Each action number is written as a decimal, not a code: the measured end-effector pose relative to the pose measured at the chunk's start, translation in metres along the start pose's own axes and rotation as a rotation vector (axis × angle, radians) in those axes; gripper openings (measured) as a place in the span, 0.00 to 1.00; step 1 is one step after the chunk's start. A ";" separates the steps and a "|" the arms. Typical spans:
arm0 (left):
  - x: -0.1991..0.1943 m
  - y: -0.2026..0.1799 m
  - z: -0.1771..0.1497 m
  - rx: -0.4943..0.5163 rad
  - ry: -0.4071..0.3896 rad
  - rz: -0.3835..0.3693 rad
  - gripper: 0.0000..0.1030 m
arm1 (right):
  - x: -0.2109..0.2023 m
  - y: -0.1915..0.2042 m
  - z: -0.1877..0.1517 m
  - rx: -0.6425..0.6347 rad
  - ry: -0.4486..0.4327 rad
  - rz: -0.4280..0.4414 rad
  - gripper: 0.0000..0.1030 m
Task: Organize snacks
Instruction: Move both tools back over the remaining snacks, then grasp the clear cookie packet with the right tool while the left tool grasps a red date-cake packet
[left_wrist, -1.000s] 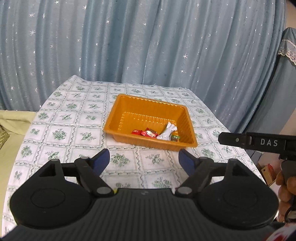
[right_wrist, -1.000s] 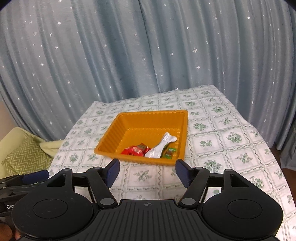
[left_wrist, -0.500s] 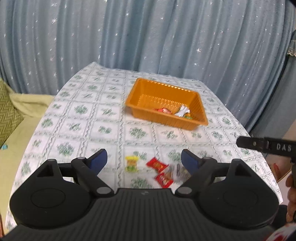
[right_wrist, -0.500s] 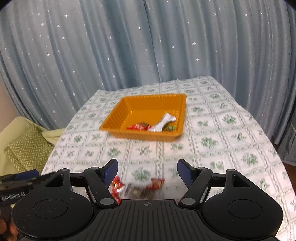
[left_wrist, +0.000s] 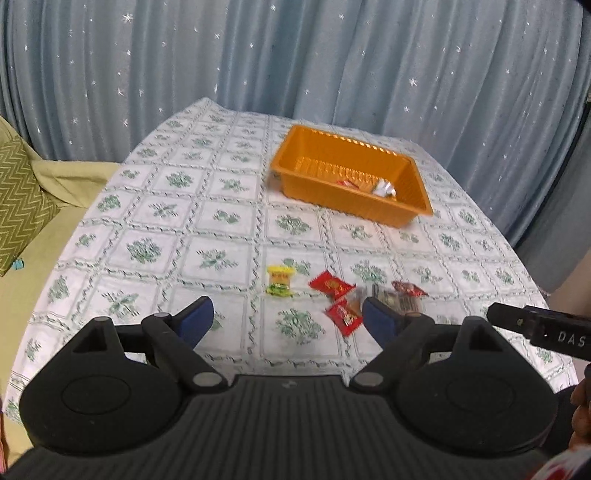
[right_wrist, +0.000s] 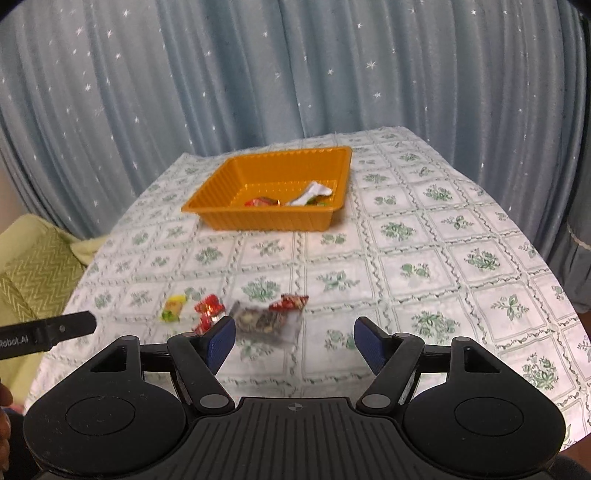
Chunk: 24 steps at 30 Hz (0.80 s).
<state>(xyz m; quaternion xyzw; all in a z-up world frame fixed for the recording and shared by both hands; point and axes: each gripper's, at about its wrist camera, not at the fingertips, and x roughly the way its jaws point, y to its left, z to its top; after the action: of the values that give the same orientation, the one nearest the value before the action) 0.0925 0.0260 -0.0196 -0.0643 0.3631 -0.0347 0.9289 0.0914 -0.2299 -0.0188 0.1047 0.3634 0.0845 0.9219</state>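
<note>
An orange tray (left_wrist: 391, 216) (right_wrist: 273, 221) sits at the far middle of the table and holds a white wrapper (right_wrist: 310, 194) and red snacks (right_wrist: 258, 202). Loose snacks lie near the front edge: a yellow-green pack (left_wrist: 280, 281) (right_wrist: 173, 308), red packs (left_wrist: 330, 285) (left_wrist: 344, 317) (right_wrist: 209, 308), a clear pack with dark contents (right_wrist: 264, 321) and a dark red one (left_wrist: 408, 288) (right_wrist: 290, 302). My left gripper (left_wrist: 286, 319) is open and empty above them. My right gripper (right_wrist: 293, 341) is open and empty, just right of the clear pack.
The table wears a white cloth with green flower squares (right_wrist: 424, 240). A blue starred curtain (right_wrist: 295, 74) hangs behind. A green cushion (left_wrist: 18, 192) lies left of the table. The other gripper's tip shows in each view (left_wrist: 535, 326) (right_wrist: 48, 330).
Both grippers have pulled back from the tray toward the table's front. The loose snacks near the front edge have come into view. Both stay open.
</note>
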 end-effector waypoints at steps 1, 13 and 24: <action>0.003 -0.002 -0.002 0.005 0.008 -0.004 0.84 | 0.002 0.000 -0.002 -0.004 0.005 0.000 0.69; 0.023 -0.004 -0.009 0.037 0.054 -0.005 0.84 | 0.033 0.004 -0.016 -0.086 0.072 0.066 0.69; 0.052 0.007 -0.003 0.018 0.084 0.008 0.84 | 0.097 0.001 -0.015 -0.316 0.161 0.172 0.69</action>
<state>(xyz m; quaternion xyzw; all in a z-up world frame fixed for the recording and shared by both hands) 0.1283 0.0274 -0.0580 -0.0528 0.4016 -0.0368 0.9136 0.1509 -0.2042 -0.0922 -0.0178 0.4077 0.2268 0.8843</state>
